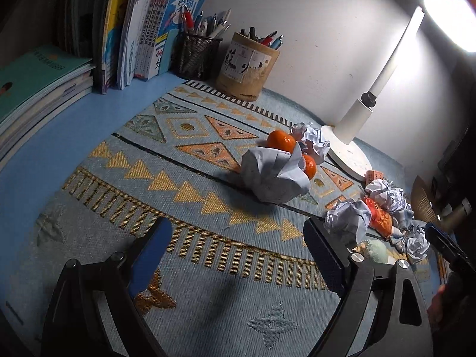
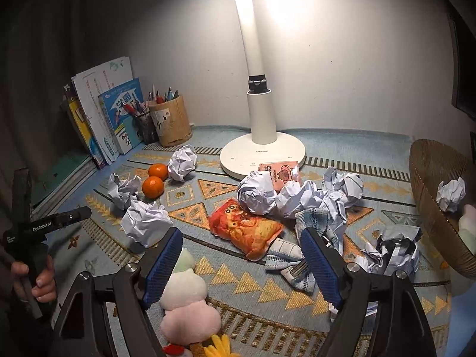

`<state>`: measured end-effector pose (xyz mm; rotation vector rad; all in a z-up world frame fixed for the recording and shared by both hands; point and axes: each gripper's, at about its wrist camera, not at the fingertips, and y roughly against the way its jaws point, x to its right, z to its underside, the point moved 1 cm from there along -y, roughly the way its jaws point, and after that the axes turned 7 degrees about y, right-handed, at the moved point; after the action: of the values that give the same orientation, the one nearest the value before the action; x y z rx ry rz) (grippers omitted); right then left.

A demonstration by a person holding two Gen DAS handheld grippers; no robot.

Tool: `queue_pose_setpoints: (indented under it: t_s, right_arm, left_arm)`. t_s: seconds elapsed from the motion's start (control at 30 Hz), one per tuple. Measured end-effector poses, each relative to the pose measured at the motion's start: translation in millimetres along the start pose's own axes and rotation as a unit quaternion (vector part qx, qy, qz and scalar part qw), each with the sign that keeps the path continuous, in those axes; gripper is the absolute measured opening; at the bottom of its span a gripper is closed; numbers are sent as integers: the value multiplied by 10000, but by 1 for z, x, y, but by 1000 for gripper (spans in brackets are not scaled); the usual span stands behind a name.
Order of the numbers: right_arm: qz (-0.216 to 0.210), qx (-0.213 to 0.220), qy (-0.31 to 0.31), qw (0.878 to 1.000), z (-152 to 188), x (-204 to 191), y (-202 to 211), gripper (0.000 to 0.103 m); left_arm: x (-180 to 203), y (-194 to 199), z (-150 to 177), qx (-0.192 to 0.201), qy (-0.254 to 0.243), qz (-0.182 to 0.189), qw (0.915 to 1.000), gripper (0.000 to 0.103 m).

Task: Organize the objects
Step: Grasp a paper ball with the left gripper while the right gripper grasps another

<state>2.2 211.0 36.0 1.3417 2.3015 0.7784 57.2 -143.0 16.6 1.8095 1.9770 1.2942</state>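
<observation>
A blue desk against a pale wall carries a patterned woven mat (image 2: pixel 238 282), lit by a white desk lamp (image 2: pixel 261 125) whose round base sits on the mat's far side.

The left gripper (image 1: pixel 238 253) hangs over bare mat with its jaws apart and nothing between them. Straight ahead of it lies a crumpled paper ball (image 1: pixel 273 175) with 2 oranges (image 1: pixel 281 140) touching its far side. Just off the gripper's right finger sits another paper ball (image 1: pixel 348 217), and beyond that an orange snack bag (image 1: pixel 377 215). Far ahead and left stand a row of books (image 1: pixel 142 29), a mesh pen cup (image 1: pixel 195 55) and a wooden pen holder (image 1: pixel 247 65).

The right gripper (image 2: pixel 241 267) also has its jaws apart, holding nothing. A pastel plush toy (image 2: pixel 187 294) lies under and beside its left finger; whether they touch cannot be told. A checked cloth (image 2: pixel 300 253) lies between and just ahead of the fingers, partly behind the right one. Ahead sits the snack bag with a cluster of paper balls (image 2: pixel 285 196) beyond it, and a pink card pack (image 2: pixel 281 174) rests against the lamp base. To the right, a woven basket (image 2: pixel 428 184) holds 1 paper ball. A person's hand (image 2: pixel 44 279) grips the left tool's handle at the left edge of the right wrist view.
</observation>
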Motion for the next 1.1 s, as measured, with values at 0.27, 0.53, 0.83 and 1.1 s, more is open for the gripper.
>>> queue_pose_setpoints:
  t_s: [0.27, 0.53, 0.83, 1.1]
  right_arm:
    - [-784, -565, 284, 9949, -35, -40, -18, 86]
    - [-1052, -1423, 656, 9820, -40, -102, -86, 86]
    - [-609, -1793, 1073, 9760, -42, -116, -120, 81]
    - [-666, -1692, 1076, 9774, -41, -119, -112, 60]
  left_arm:
    - [18, -7, -33, -321, -335, 407, 9981, 100]
    - [26, -59, -48, -629, -477, 292, 9965, 102]
    - [30, -81, -48, -845, -490, 315, 9947, 75]
    - [40, -62, -45, -659, -641, 331, 9952, 57]
